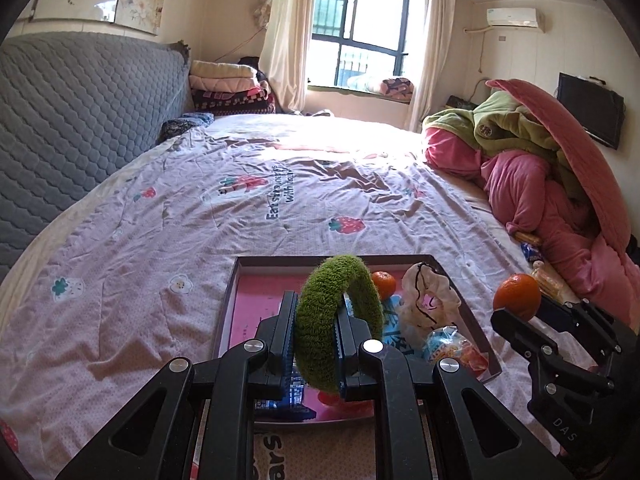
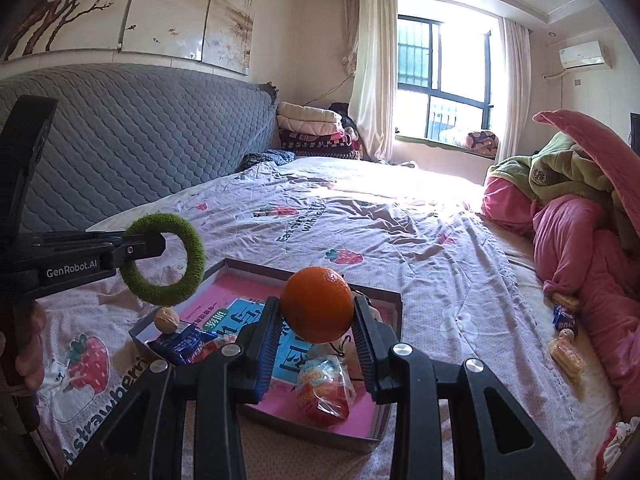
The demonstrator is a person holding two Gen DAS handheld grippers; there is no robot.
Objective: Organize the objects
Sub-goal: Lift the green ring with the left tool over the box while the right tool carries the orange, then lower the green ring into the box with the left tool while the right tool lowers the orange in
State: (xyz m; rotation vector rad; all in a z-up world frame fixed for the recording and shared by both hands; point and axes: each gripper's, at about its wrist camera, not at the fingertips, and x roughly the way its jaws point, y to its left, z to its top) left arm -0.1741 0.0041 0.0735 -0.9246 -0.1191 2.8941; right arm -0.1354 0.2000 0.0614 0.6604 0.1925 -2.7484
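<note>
Fuzzy green ring (image 1: 338, 322), pinched upright between the jaws of the left gripper (image 1: 314, 344), held in the air above the near part of the box (image 1: 228, 304); same ring (image 2: 164, 260) seen from the right wrist view at the tip of the left gripper (image 2: 132, 250), clear of the box (image 2: 390, 364) below. Orange (image 2: 317, 305), clamped between the jaws of the right gripper (image 2: 316, 344), also lifted over the box; from the left wrist view, that orange (image 1: 517, 296) at the tip of the right gripper (image 1: 520, 312), just past the box's right side.

Inside the shallow box, on its pink lining: a small tangerine (image 1: 384, 284) near the far wall, a crumpled white bag (image 1: 430, 300) beside it, a red and clear snack packet (image 2: 326, 390), a blue wrapper (image 2: 180, 342), and a walnut (image 2: 166, 320) at the left corner.

Box resting on a bedspread (image 1: 160, 240) printed with strawberries. More wrapped snacks (image 2: 566, 354) lying on the bed to the right, well apart from the box, next to a heap of pink quilt (image 2: 580, 248).
</note>
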